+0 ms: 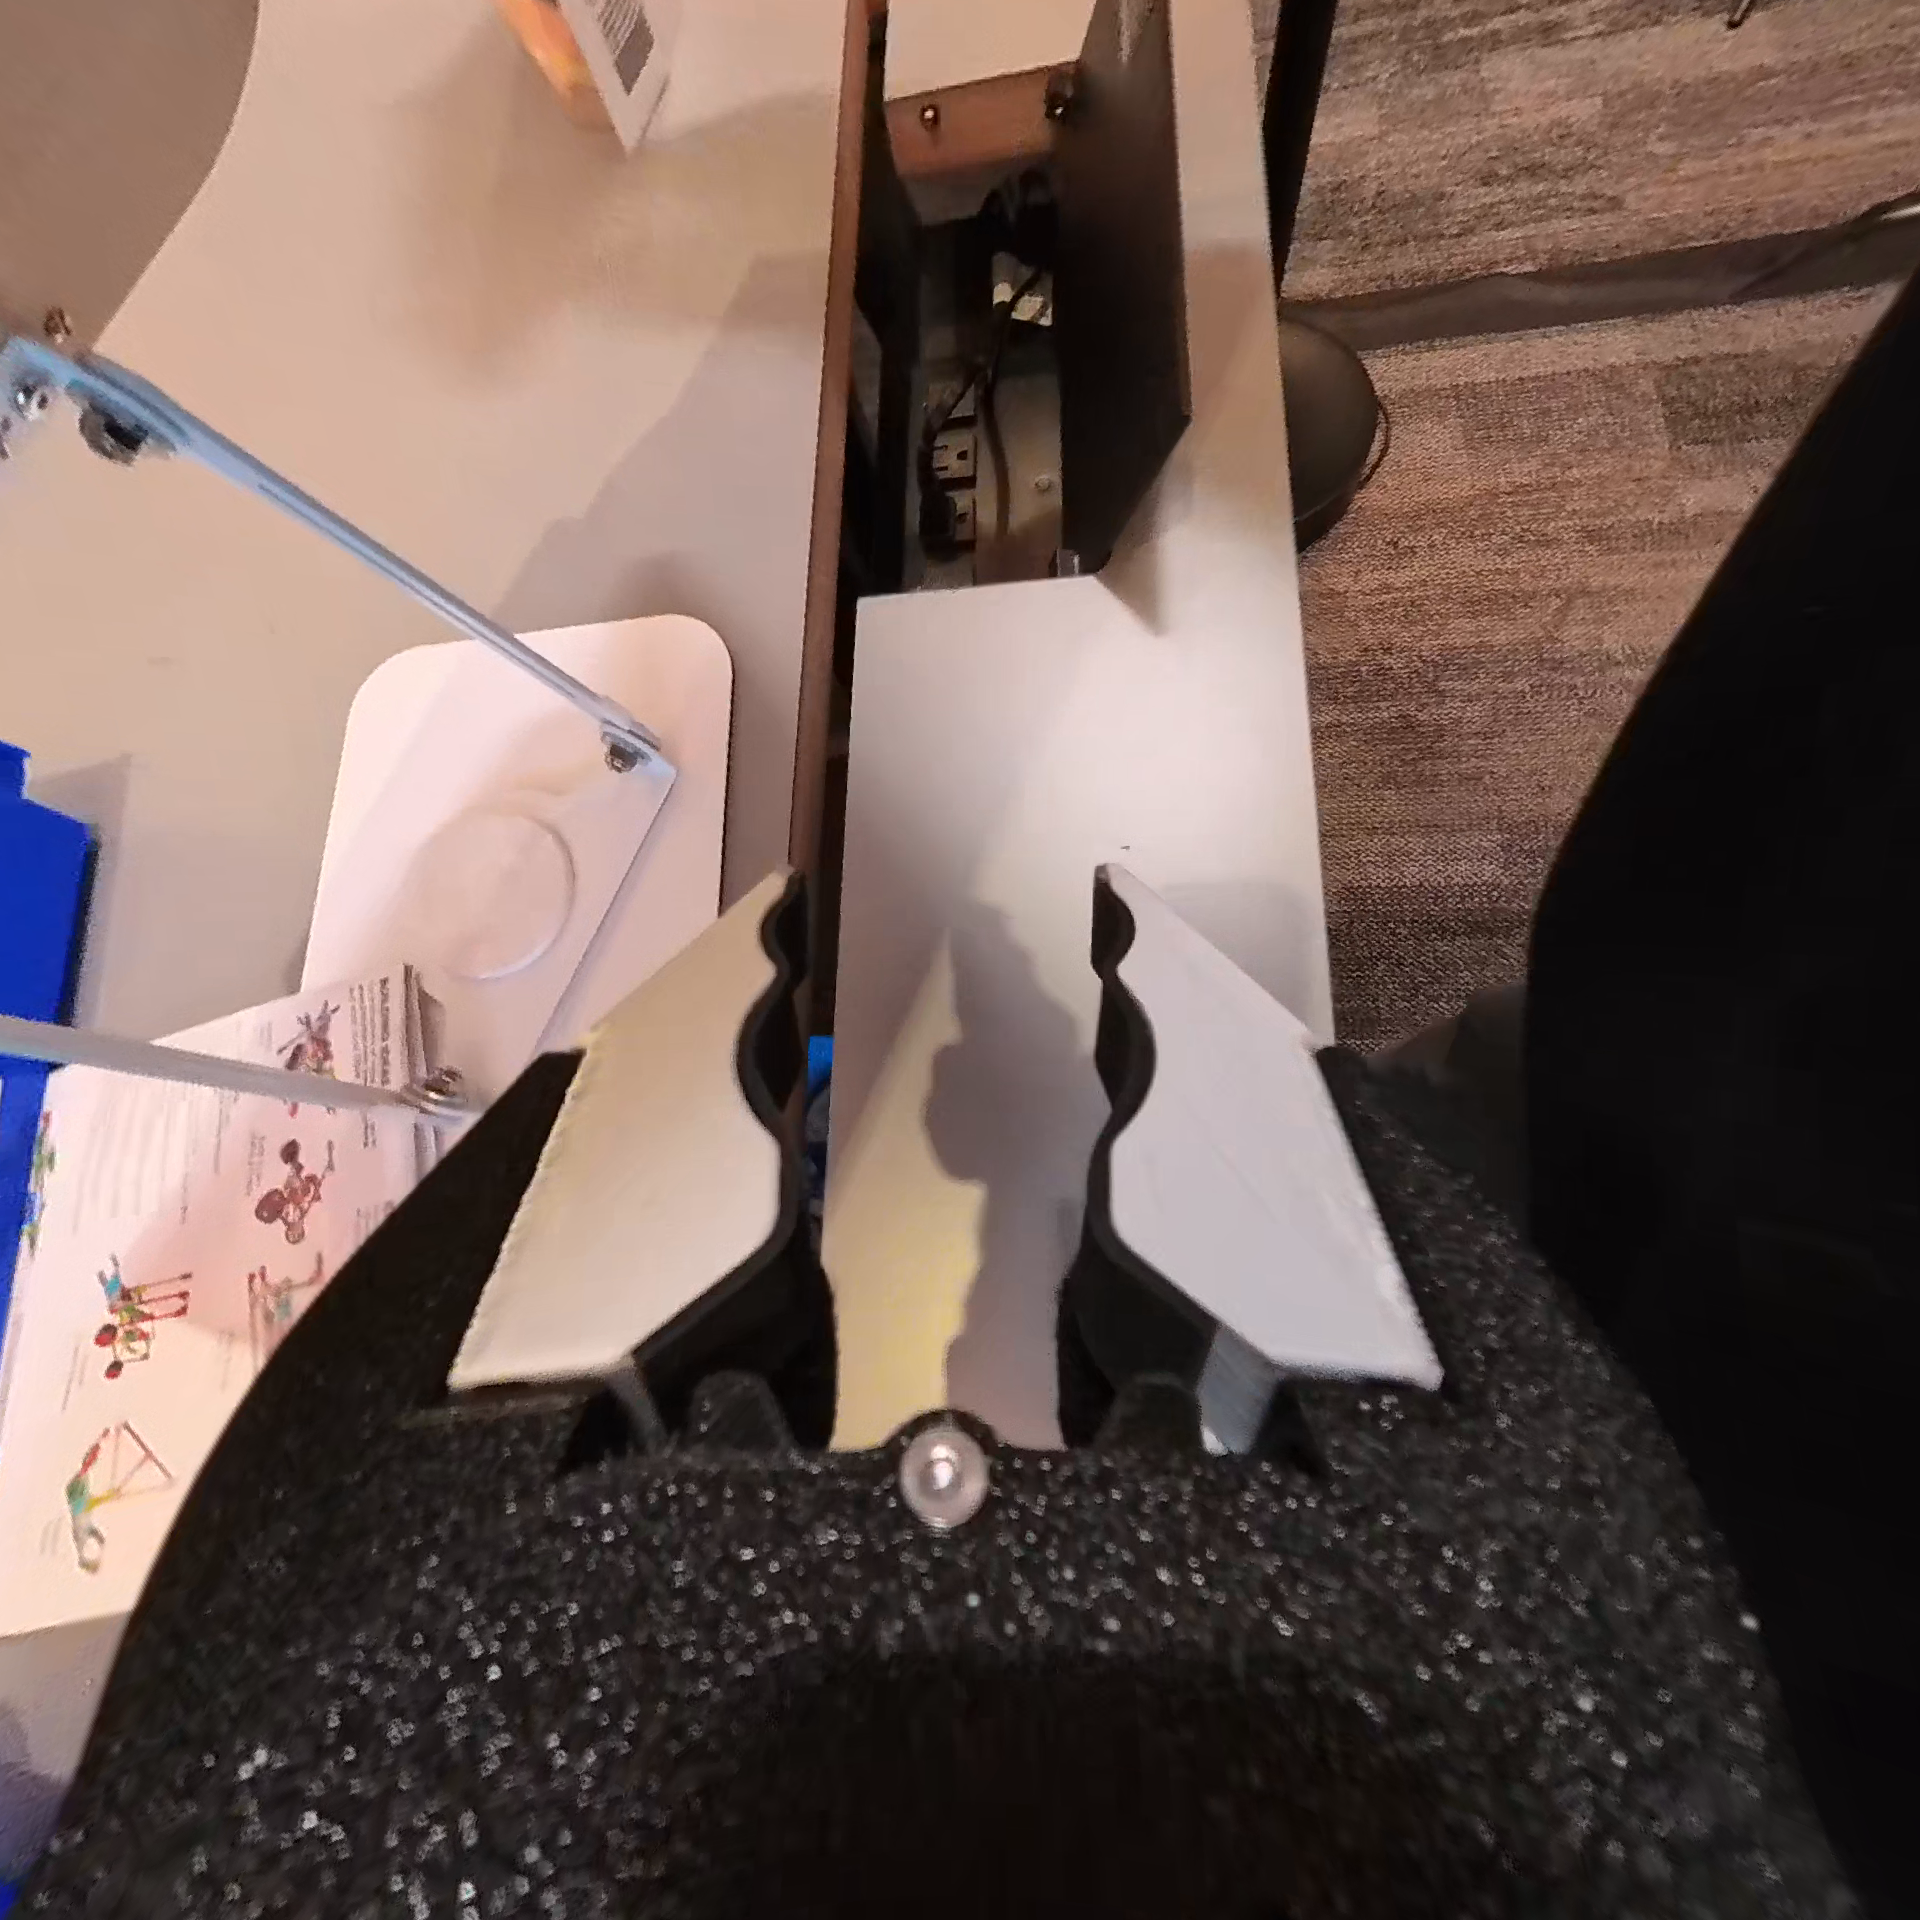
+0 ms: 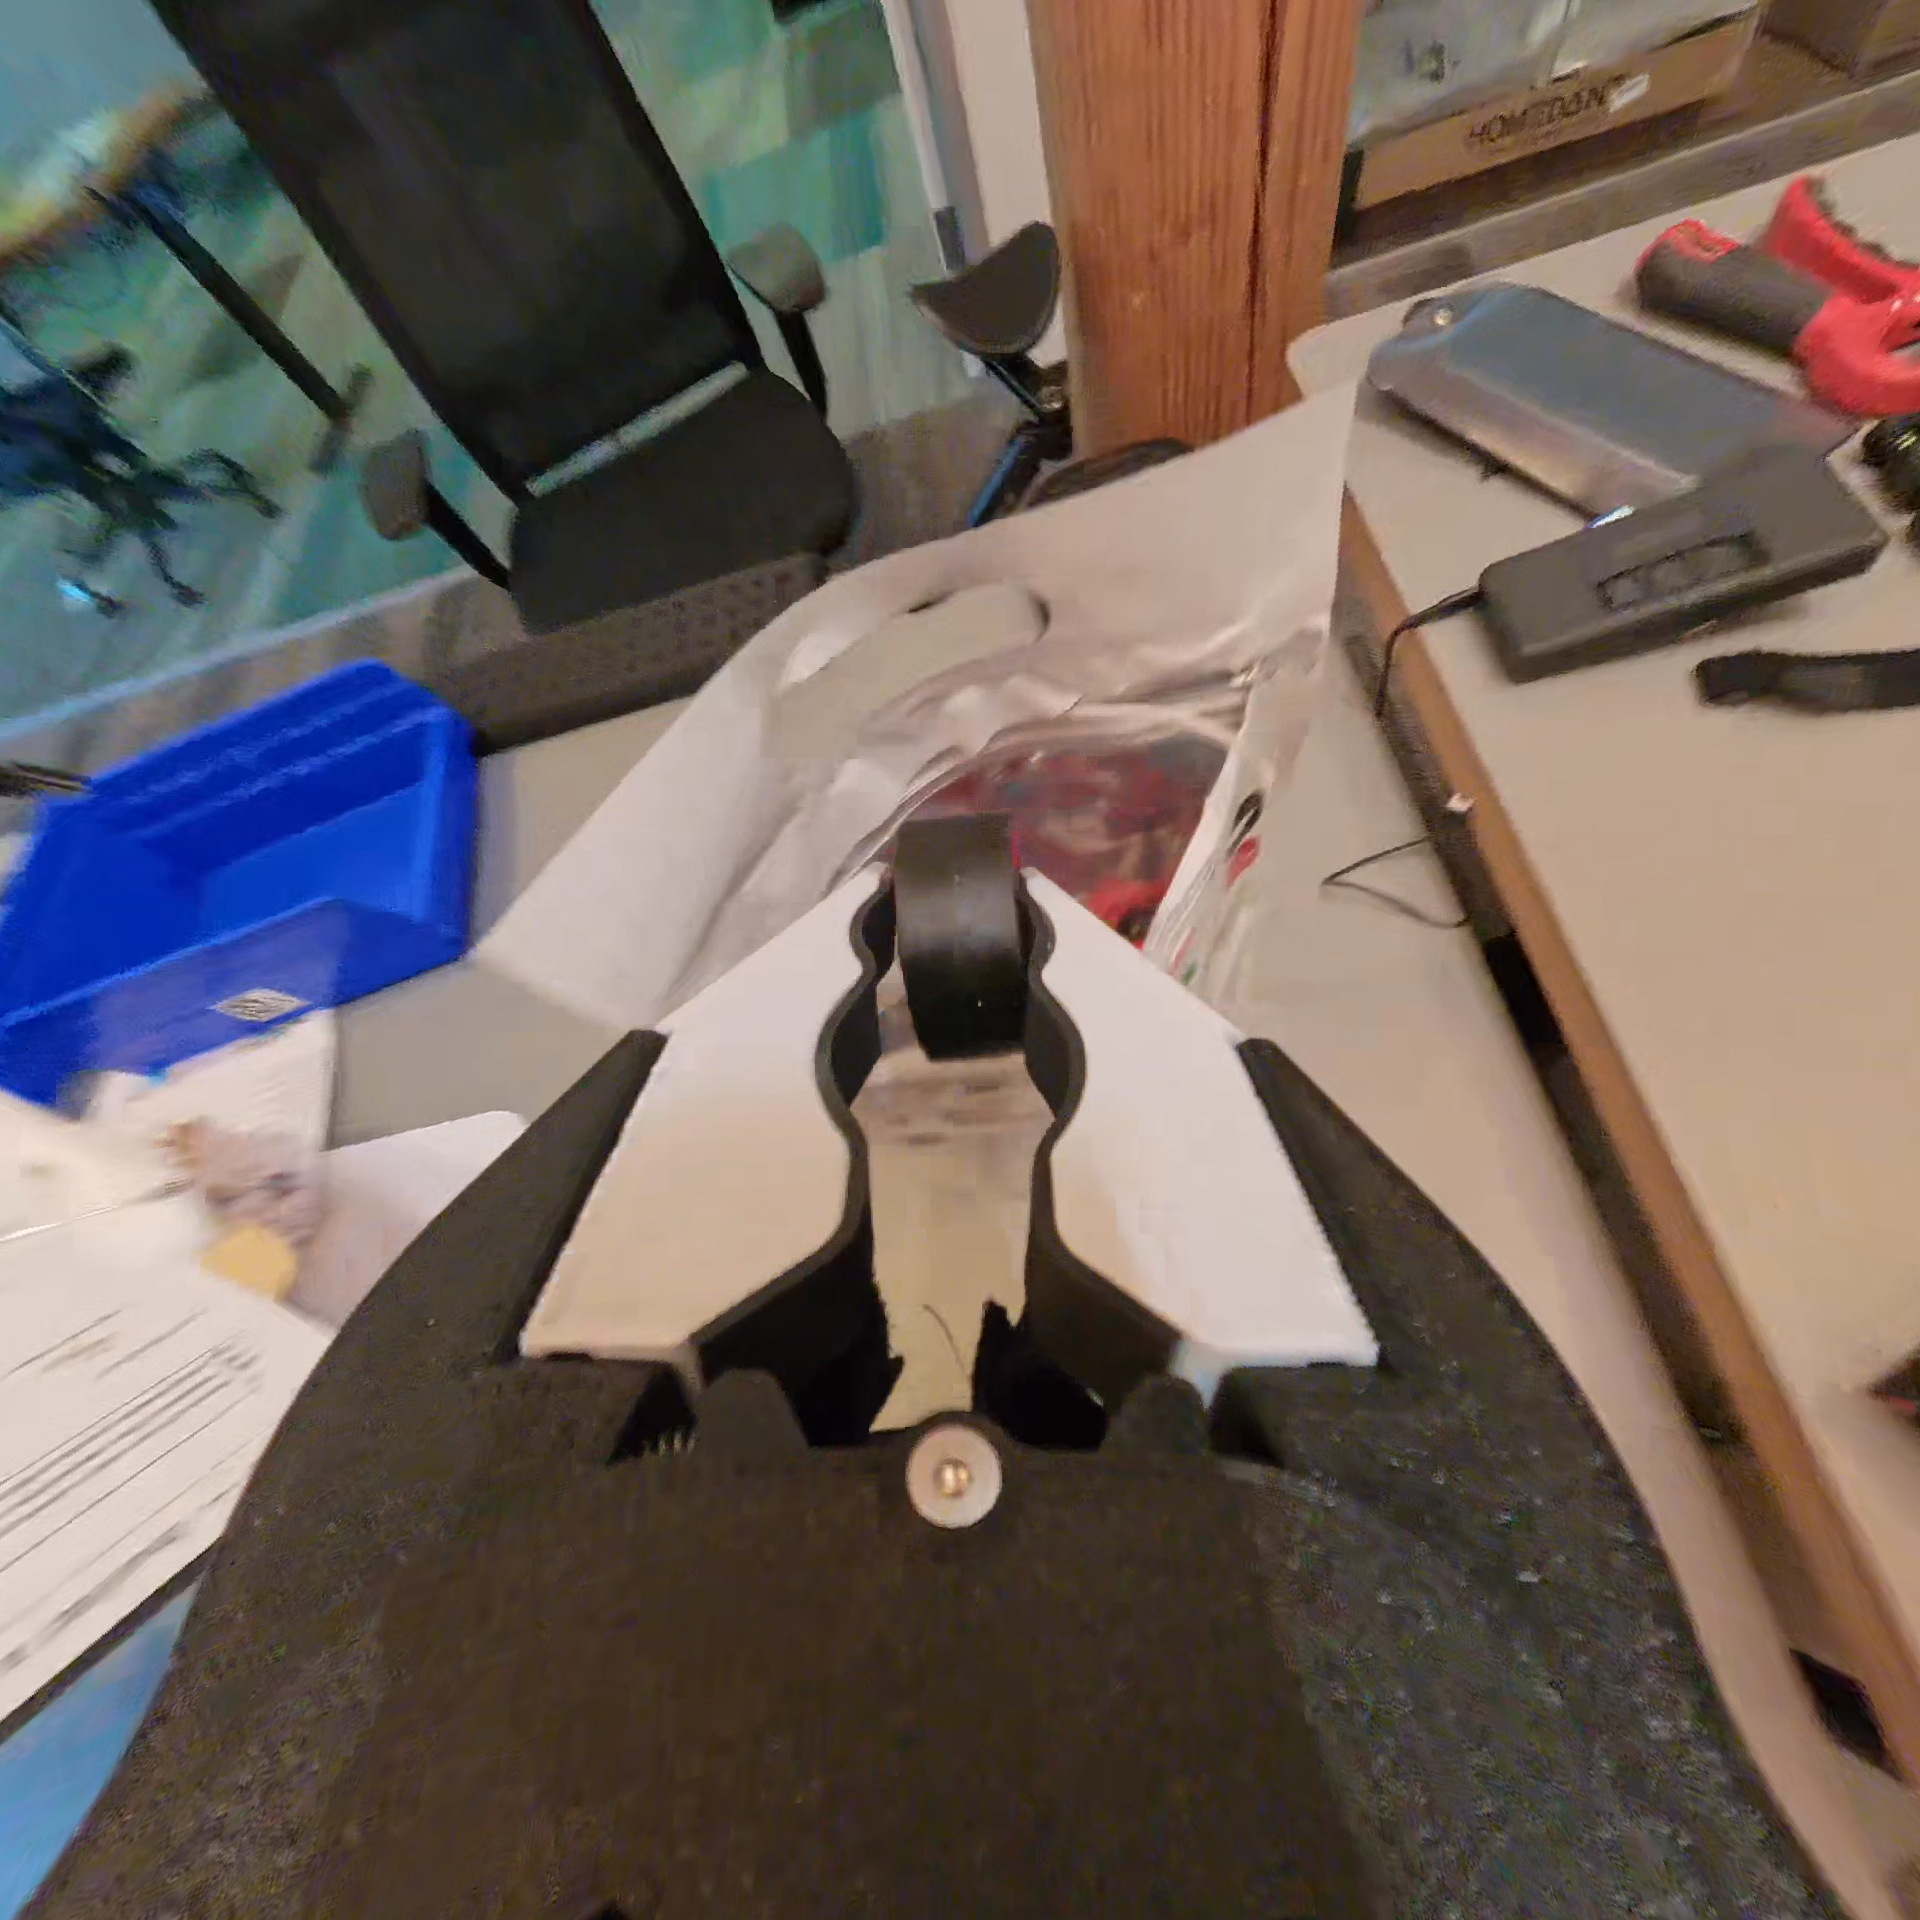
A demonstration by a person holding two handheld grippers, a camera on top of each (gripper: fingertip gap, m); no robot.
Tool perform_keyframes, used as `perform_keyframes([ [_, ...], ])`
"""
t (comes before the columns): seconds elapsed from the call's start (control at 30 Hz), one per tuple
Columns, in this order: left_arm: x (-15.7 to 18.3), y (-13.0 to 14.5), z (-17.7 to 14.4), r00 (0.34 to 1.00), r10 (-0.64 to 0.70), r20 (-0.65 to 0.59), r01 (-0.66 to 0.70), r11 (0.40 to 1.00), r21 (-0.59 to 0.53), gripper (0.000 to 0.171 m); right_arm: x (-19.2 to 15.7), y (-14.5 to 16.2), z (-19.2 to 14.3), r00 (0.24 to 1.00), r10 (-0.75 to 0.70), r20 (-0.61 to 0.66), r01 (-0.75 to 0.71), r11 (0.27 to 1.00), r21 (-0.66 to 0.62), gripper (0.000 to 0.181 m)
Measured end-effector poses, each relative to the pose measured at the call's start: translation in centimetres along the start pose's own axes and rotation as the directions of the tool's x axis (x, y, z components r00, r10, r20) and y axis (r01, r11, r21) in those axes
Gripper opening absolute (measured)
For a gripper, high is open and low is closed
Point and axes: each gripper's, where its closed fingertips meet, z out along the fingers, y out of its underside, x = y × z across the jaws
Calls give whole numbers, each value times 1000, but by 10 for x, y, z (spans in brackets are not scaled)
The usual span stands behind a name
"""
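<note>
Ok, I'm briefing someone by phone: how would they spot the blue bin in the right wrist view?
Start at the black office chair on the far side. Come down and left to the blue bin, standing open-topped left of the white bag. It is the only bright blue thing among pale papers.

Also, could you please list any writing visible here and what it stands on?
I won't quote writing; it stands on:
Cardboard box, far shelf: printed lettering.
Blue bin: small sticker, blurred.
Illustrated leaflet: print too small.
Box label, top edge: barcode, blurred.
Printed sheets: blurred.
</note>
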Motion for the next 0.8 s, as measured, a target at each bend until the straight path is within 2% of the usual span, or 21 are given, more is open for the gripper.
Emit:
perform_keyframes([
  [0.13,2,6,2,999,-48,6,48,998,-39,53,17,12,51,1000,-2,-28,-2,991,-131,44],
  [0.2,4,9,2,998,-61,1,61,997,-56,53,27,15,57,997,-11,-72,1,991,-134,50],
  [0.3,3,13,2,997,-75,7,76,994,-74,54,25,7,46,999,23,-34,-25,998,-60,50],
  [0.43,1,20,3,994,-105,1,105,991,-83,55,16,9,-2,999,50,-18,-49,997,51,52],
  [0.53,3,34,5,989,-145,-26,142,985,-96,62,1,35,-49,996,88,-8,-86,991,103,51],
  [0.67,14,60,6,988,-124,-90,114,987,-117,67,-20,97,-118,985,168,-33,-161,975,153,50],
  [0.8,35,91,3,975,-120,-185,98,988,-122,75,-65,197,-179,953,296,-58,-286,948,142,51],
])
